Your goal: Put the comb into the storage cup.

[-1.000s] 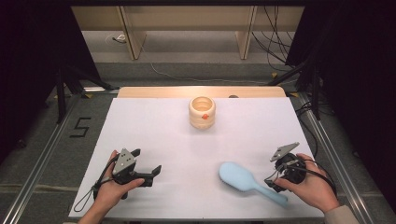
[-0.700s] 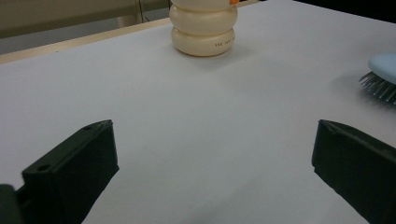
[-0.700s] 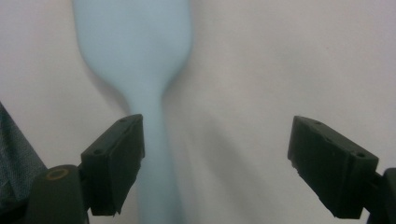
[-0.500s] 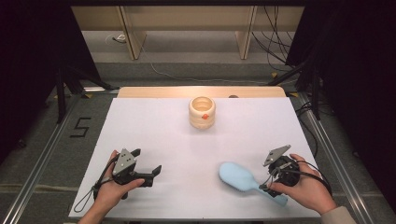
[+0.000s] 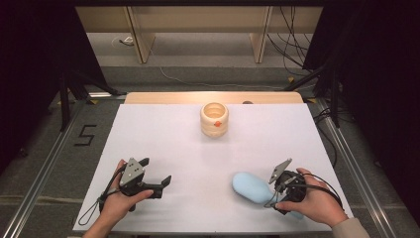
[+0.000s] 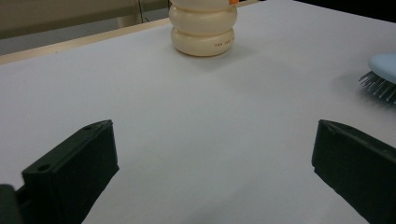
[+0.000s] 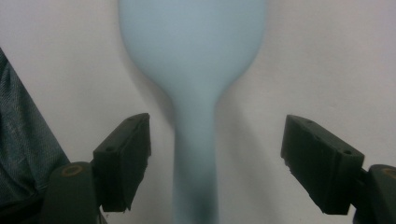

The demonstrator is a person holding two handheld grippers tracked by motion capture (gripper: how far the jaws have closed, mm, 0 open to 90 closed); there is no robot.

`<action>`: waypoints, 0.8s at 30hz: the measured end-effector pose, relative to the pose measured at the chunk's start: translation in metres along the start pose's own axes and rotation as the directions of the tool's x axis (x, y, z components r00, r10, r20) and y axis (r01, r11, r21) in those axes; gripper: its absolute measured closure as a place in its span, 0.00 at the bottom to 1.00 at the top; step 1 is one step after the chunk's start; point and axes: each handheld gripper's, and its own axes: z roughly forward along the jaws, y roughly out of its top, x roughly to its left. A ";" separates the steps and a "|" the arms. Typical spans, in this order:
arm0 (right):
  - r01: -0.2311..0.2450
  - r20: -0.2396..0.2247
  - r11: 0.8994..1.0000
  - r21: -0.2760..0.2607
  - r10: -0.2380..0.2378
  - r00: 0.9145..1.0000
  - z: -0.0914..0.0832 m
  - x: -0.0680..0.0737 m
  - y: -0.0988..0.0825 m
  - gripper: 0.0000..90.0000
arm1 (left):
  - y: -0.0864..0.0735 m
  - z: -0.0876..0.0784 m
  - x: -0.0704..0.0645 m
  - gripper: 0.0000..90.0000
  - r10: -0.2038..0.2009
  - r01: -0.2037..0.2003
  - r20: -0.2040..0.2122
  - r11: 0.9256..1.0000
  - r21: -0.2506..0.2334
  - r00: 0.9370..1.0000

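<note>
A light blue hairbrush (image 5: 251,188) lies bristles down on the white table at the front right. My right gripper (image 5: 275,190) hangs open over its handle (image 7: 195,154), one jaw on each side, not touching it. In the left gripper view the brush head and its bristles (image 6: 382,80) show at the right edge. My left gripper (image 5: 154,177) rests open on the table at the front left, nothing between its jaws. A cream ribbed cup (image 5: 214,119) with an orange spot stands at the back middle, seen again as the cup (image 6: 203,29) ahead of the left jaws.
The white table top (image 5: 163,139) ends in a wooden strip at the back. Black stands and cables line both sides beyond the table. A blue-grey sleeve (image 7: 23,140) shows at the left of the right gripper view.
My right gripper has moved left and down from beside the hairbrush to above its handle. The left gripper and the cup have not moved.
</note>
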 end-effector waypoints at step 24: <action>0.053 -0.037 0.992 0.116 -0.049 0.998 0.021 0.003 0.015 0.53 | 0.000 -0.001 0.001 0.00 -0.006 0.006 -0.002 1.000 -0.003 1.000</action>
